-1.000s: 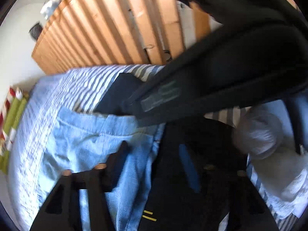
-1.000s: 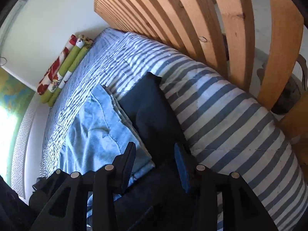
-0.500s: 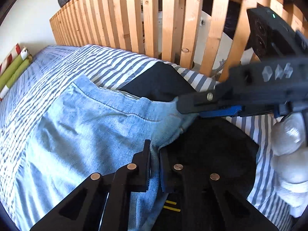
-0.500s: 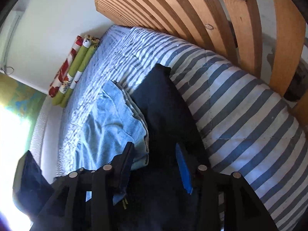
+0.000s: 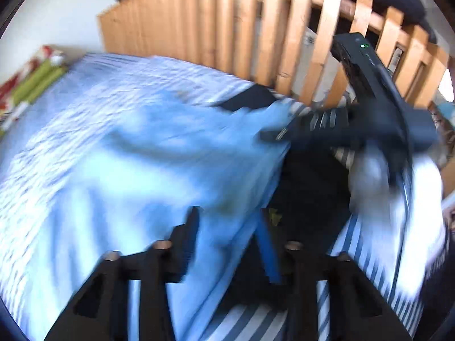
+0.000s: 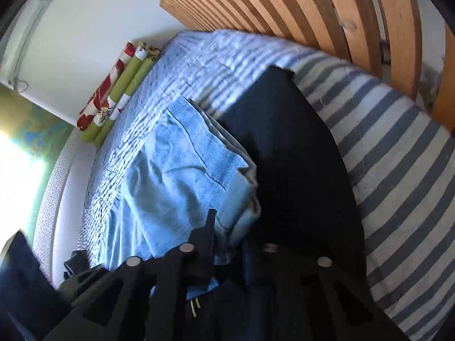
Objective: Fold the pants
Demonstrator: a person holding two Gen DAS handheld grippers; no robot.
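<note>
- fingers first: the right gripper (image 6: 227, 244) is closing its fingers on the near corner of the light blue jeans (image 6: 182, 170). the left gripper (image 5: 227, 238) is opening, and blue cloth shows between its fingers, but the blur hides whether it touches them.
- the striped bed (image 6: 398, 153) carries everything, with a wooden slat rail (image 6: 312, 8) behind it.
- the jeans lie folded on the bed, touching a dark garment (image 6: 298, 153) beside them.
- the right fingers might grab the dark garment too, since it sits so close.
- the folded layers might slide apart if only the top one is pinched.
</note>
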